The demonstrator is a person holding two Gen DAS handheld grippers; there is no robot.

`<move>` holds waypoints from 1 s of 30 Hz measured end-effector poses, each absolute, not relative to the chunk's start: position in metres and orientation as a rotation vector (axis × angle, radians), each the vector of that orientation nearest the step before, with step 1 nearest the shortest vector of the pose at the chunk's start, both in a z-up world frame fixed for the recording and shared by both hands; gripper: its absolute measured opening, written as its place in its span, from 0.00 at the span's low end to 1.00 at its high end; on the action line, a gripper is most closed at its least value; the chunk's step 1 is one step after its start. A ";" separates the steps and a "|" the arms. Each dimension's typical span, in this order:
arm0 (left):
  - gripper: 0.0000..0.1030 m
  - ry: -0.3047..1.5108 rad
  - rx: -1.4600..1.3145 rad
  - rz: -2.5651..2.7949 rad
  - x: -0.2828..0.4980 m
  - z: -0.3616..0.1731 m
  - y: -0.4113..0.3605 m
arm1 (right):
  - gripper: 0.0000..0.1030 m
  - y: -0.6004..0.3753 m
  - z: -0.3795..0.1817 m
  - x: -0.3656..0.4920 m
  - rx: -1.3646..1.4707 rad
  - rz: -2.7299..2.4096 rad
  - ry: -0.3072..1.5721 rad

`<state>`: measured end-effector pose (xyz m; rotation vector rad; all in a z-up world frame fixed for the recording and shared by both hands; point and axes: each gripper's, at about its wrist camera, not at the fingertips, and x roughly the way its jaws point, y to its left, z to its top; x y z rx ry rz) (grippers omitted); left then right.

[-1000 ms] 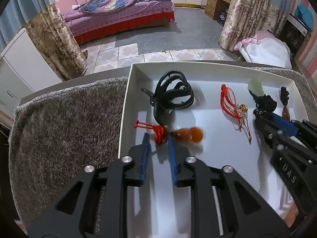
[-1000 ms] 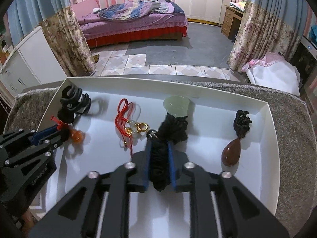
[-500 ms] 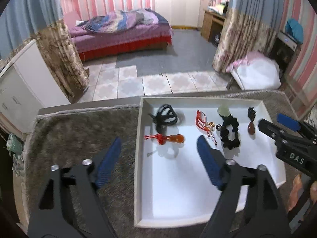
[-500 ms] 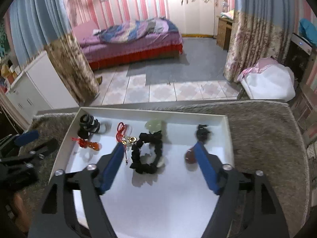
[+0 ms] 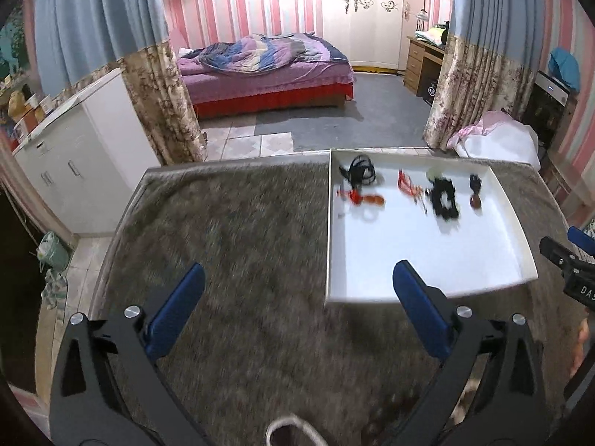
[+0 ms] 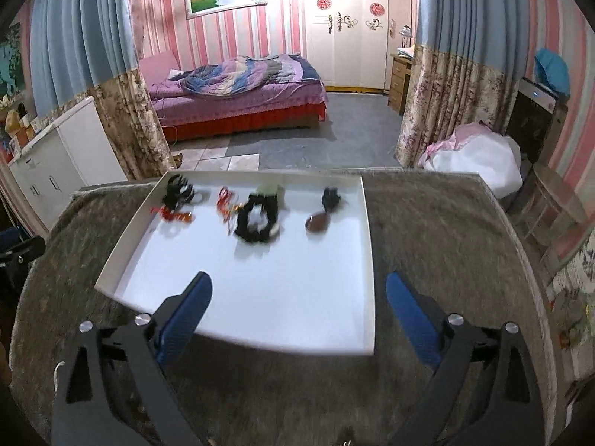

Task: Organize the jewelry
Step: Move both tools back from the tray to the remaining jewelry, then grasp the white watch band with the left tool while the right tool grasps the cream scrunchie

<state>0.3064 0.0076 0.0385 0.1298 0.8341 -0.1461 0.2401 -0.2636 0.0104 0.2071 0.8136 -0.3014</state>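
Across the lower half of both wrist views two sets of black jaws with blue pads stand spread wide, and nothing lies between them. The left gripper [image 5: 297, 297] hangs over the grey shaggy rug [image 5: 230, 245], its jaws having just been opening, with its right pad over the near left corner of the white tray [image 5: 520, 256]. The right gripper [image 6: 297, 304] has also just been opening its jaws and sits over the tray's near edge, one pad over the white floor and the other over the rug beside the tray's right wall.

All the jewelry lies in a row along the far end of the tray, toward the upper middle of each frame, blurred by motion. From left to right in the right wrist view: a black hair claw [image 6: 177, 194] with a red cord and orange pendant [image 6: 174, 215] just in front of it, a red cord bracelet [image 6: 225, 202], a black bead loop [image 6: 256, 219] touching a pale green stone [image 6: 269, 189], and a brown pendant [image 6: 318, 222] on a black knot

The near half of the tray holds no pieces
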 end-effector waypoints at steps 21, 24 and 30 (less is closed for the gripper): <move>0.97 0.969 0.078 -0.051 0.224 -0.051 0.072 | 0.92 -0.180 -0.052 0.150 0.146 -0.248 0.919; 0.97 0.988 0.065 -0.054 0.224 -0.060 0.074 | 0.92 -0.178 -0.060 0.149 0.152 -0.251 0.938; 0.96 1.037 0.052 -0.063 0.230 -0.078 0.072 | 0.92 -0.171 -0.065 0.144 0.117 -0.255 0.951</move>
